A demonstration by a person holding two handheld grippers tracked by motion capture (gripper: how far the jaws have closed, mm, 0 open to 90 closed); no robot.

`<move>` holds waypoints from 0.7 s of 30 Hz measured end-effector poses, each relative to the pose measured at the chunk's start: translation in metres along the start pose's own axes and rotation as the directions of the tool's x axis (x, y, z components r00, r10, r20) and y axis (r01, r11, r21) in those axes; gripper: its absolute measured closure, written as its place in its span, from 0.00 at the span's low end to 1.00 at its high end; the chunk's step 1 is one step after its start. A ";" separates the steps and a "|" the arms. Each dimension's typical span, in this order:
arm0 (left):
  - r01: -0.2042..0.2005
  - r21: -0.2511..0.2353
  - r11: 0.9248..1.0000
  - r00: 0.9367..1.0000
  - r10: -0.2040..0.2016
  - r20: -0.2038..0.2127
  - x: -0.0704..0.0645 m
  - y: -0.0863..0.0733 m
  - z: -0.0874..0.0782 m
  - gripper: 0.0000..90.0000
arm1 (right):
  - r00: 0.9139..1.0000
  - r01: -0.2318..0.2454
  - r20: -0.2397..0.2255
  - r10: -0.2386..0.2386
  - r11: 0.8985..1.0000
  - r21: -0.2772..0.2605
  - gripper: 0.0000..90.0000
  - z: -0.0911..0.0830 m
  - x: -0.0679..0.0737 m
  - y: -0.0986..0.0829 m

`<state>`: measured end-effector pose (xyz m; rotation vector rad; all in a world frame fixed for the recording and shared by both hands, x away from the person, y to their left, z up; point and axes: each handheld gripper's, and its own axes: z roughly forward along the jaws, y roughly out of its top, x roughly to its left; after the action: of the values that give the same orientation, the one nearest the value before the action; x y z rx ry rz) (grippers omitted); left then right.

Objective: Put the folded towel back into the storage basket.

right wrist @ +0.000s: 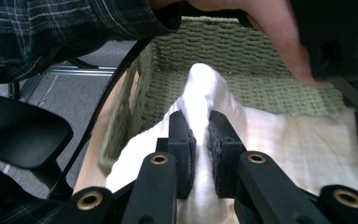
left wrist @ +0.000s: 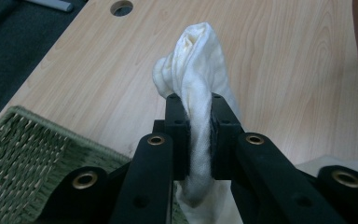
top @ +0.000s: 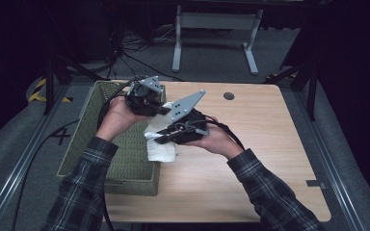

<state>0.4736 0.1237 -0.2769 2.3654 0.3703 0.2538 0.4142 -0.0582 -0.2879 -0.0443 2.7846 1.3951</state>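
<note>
Both my grippers, left and right, have fingers clamped on the crumpled white cloth, held between them above the wooden counter, just beside the green woven basket on my left.

We count: one white cloth between both tongs; one woven basket left of them; one table.
</note>
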 end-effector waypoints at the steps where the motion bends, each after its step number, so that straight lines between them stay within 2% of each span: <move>1: -0.001 0.001 1.000 1.000 0.001 -0.004 0.002 -0.003 -0.002 0.90 | 1.000 0.002 -0.005 -0.002 1.000 0.000 0.91 0.005 0.000 0.003; 9: 0.027 -0.002 1.000 0.999 -0.027 -0.023 0.010 -0.030 -0.012 0.90 | 1.000 -0.008 -0.030 0.008 1.000 -0.005 0.91 0.042 -0.005 0.012; 10: 0.027 -0.002 1.000 0.999 -0.027 -0.023 0.010 -0.030 -0.012 0.90 | 1.000 -0.008 -0.030 0.008 1.000 -0.005 0.91 0.042 -0.005 0.012; 14: 0.037 -0.008 0.999 0.999 -0.037 -0.013 0.008 -0.040 -0.011 0.90 | 0.998 -0.001 -0.057 0.001 1.000 0.001 0.91 0.061 -0.001 0.013; 21: 0.049 0.011 0.999 0.999 -0.049 -0.006 0.003 -0.051 -0.004 0.90 | 0.997 -0.011 -0.082 0.013 1.000 0.024 0.91 0.083 0.004 0.005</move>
<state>0.4652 0.1627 -0.3092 2.3635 0.4325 0.2363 0.4108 0.0109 -0.3337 -0.0869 2.8721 1.3935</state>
